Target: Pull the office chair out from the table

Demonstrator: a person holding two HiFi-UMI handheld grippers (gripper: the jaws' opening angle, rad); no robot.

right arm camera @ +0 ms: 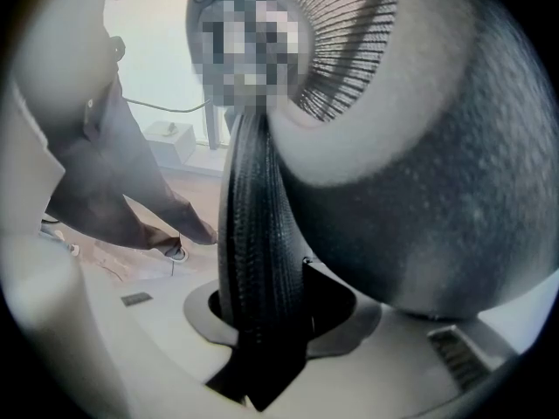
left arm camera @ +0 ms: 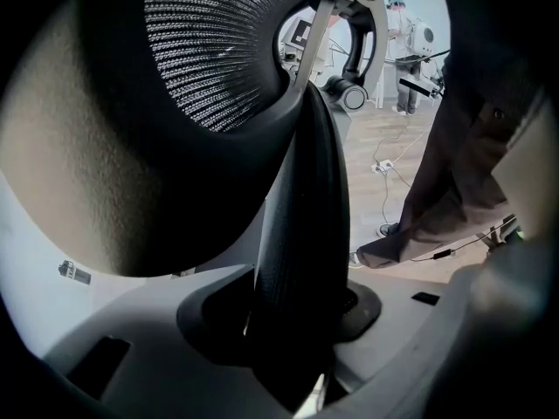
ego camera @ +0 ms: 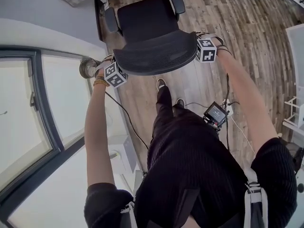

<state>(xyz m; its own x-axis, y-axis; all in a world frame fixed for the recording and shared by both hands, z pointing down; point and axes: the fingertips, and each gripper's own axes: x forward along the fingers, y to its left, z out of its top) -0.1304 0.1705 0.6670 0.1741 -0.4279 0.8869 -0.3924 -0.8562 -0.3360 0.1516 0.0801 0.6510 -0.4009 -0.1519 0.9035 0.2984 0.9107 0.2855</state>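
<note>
Black backrest (ego camera: 154, 56) clamped at both ends.
Left gripper (ego camera: 118, 69) & right gripper (ego camera: 202, 49) half-closed, gripping office chair (ego camera: 145, 20) top rim; seat looks clear of table (ego camera: 52, 8), far left; pull approx. done.

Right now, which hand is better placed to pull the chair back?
Neither clearly. The left gripper and the right gripper each clamp an opposite edge of the backrest, so an even pull with both probably suits best.

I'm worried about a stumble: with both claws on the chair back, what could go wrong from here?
The left claw and right claw pinch only the thin backrest rim; either might slip. The person's shoe is close behind the chair, and a cable trails nearby: a trip or snag is possible.
</note>
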